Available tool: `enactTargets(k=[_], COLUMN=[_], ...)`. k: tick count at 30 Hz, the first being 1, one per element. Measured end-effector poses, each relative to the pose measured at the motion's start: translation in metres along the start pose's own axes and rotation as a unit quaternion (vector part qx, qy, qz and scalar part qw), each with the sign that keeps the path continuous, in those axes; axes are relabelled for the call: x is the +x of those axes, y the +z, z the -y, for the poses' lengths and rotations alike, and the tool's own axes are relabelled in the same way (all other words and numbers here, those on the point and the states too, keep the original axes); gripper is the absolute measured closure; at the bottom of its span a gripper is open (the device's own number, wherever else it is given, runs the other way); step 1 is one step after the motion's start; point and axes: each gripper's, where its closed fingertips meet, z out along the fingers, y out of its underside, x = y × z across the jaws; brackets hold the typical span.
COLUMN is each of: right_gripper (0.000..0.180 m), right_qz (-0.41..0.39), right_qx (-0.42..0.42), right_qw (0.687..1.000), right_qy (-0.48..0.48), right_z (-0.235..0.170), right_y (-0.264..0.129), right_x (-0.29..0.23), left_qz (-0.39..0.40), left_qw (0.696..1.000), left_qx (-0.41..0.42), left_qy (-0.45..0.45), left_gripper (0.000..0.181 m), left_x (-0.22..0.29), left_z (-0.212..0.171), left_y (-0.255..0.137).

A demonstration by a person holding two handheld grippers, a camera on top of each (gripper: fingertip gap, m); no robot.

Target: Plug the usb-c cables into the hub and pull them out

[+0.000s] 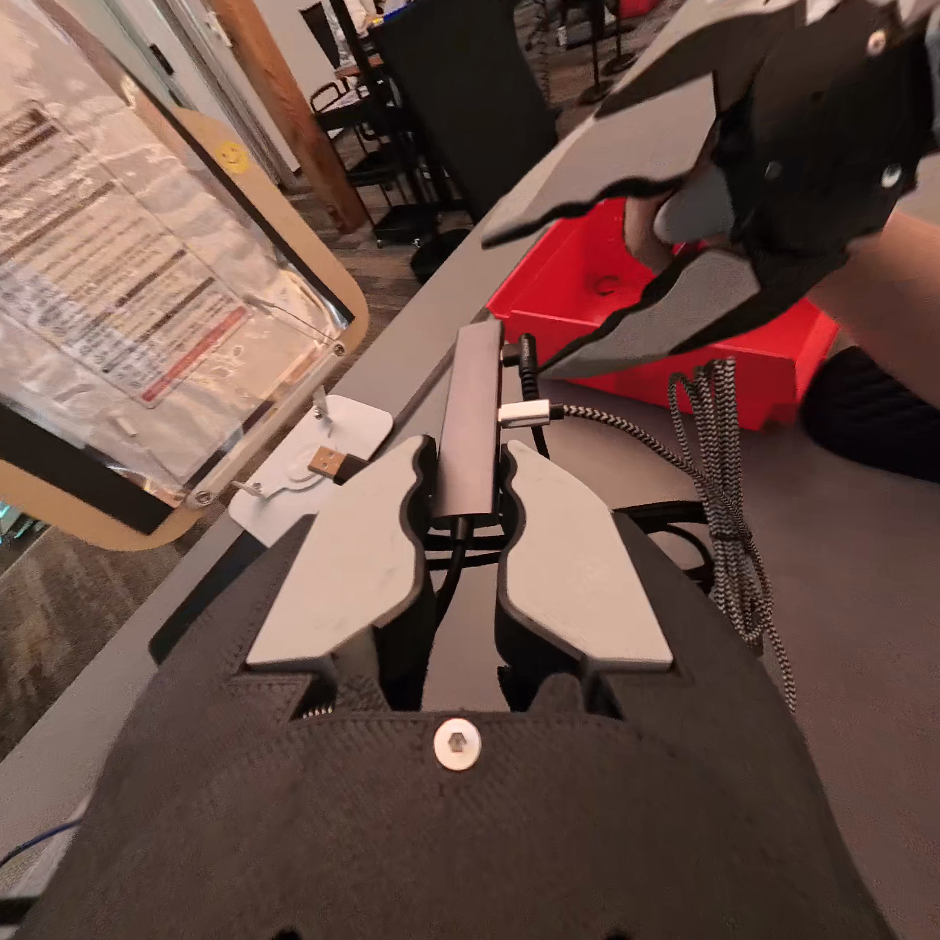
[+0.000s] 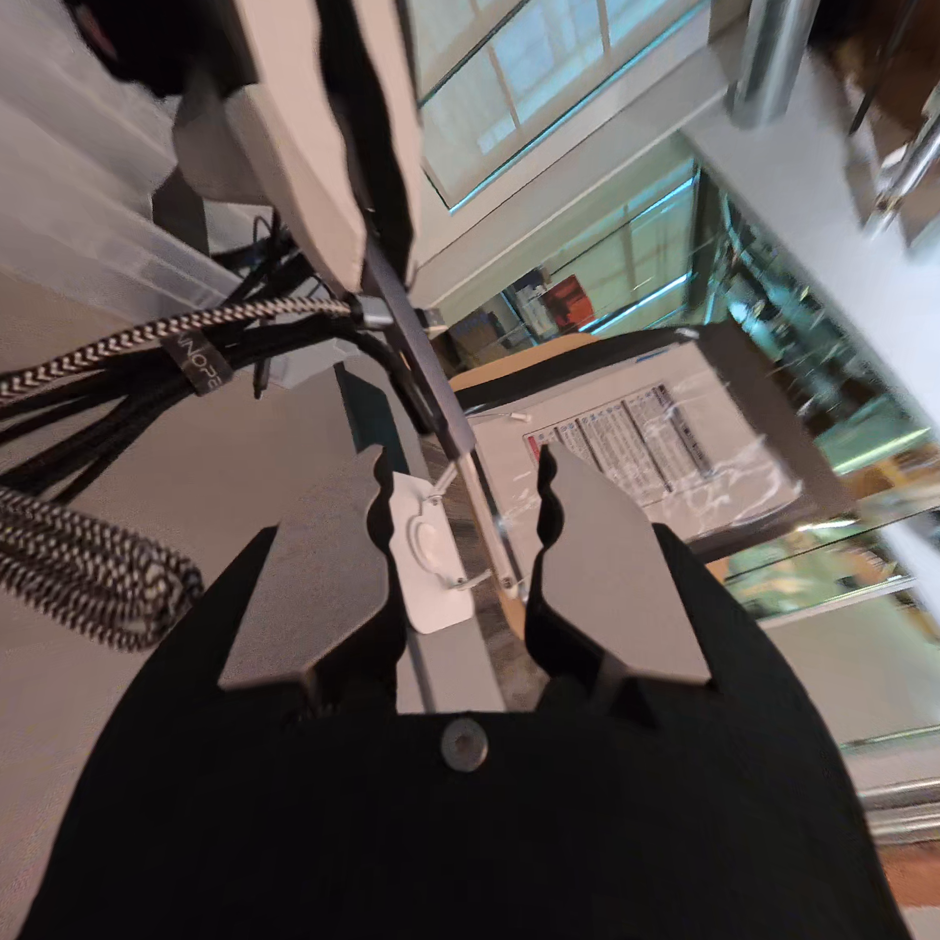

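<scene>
My left gripper [image 1: 468, 450] is shut on the near end of a slim dark grey hub [image 1: 470, 407] and holds it above the grey table. A silver plug [image 1: 526, 413] on a black-and-white braided cable [image 1: 722, 488] sits in the hub's right side. A black angled plug [image 1: 524, 351] sits in a port farther along. My right gripper [image 1: 513, 305] is open and empty, just right of the black plug. In the right wrist view my right gripper [image 2: 460, 455] is open near the hub [image 2: 432, 386], with the braided cable [image 2: 168, 330] at left.
A red bin [image 1: 661, 330] stands on the table [image 1: 839, 610] behind the hub. A framed sheet in a clear stand [image 1: 127, 285] stands at the left table edge on a white base [image 1: 310, 478]. A loose USB-A plug [image 1: 330, 464] lies there. A dark sleeve [image 1: 875, 417] rests at right. My hands' fingertips stand some 7 centimetres from each other.
</scene>
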Motion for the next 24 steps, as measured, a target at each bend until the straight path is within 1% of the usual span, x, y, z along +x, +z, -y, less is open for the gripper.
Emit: enactTargets(k=[4,6,10,14,15,16,17,19,21,24], right_gripper=[0.142,0.157,0.169,0.169,0.169,0.169,0.169,0.169,0.169,0.168], right_qz=[-0.025,-0.034,-0.059,-0.089,-0.095,-0.098,-0.099,-0.104,-0.106,-0.105], right_qx=[0.001,0.010,-0.002,-0.016,-0.018,-0.021,-0.027,-0.032,-0.033,-0.038], right_qw=[0.996,0.993,0.983,0.970,0.966,0.964,0.964,0.962,0.960,0.961], right_qy=[-0.083,-0.111,-0.175,-0.226,-0.239,-0.244,-0.247,-0.252,-0.255,-0.254], right_z=[0.004,0.008,0.009,0.010,0.010,0.009,0.007,0.004,0.002,0.001], right_y=[0.009,0.010,0.010,0.010,0.010,0.010,0.011,0.011,0.011,0.012], right_x=[-0.013,-0.018,-0.019,-0.019,-0.019,-0.019,-0.019,-0.018,-0.017,-0.017], left_qz=[-0.028,-0.043,-0.069,-0.104,-0.115,-0.123,-0.128,-0.130,-0.115,-0.114], left_qw=[1.000,0.999,0.997,0.992,0.990,0.987,0.984,0.980,0.979,0.977], left_qx=[0.000,0.001,0.011,0.024,0.031,0.038,0.050,0.087,0.116,0.162], left_qy=[-0.009,-0.016,-0.036,-0.061,-0.077,-0.094,-0.109,-0.126,-0.118,-0.082], left_gripper=[0.157,0.157,0.157,0.157,0.149,0.135,0.126,0.120,0.120,0.121], left_x=[0.011,0.015,0.019,0.021,0.019,0.015,0.010,-0.003,-0.015,-0.012], left_z=[-0.002,-0.002,0.000,0.003,0.006,0.009,0.012,0.020,0.023,0.029], left_y=[0.007,0.009,0.008,-0.002,-0.008,-0.015,-0.024,-0.042,-0.056,-0.066])
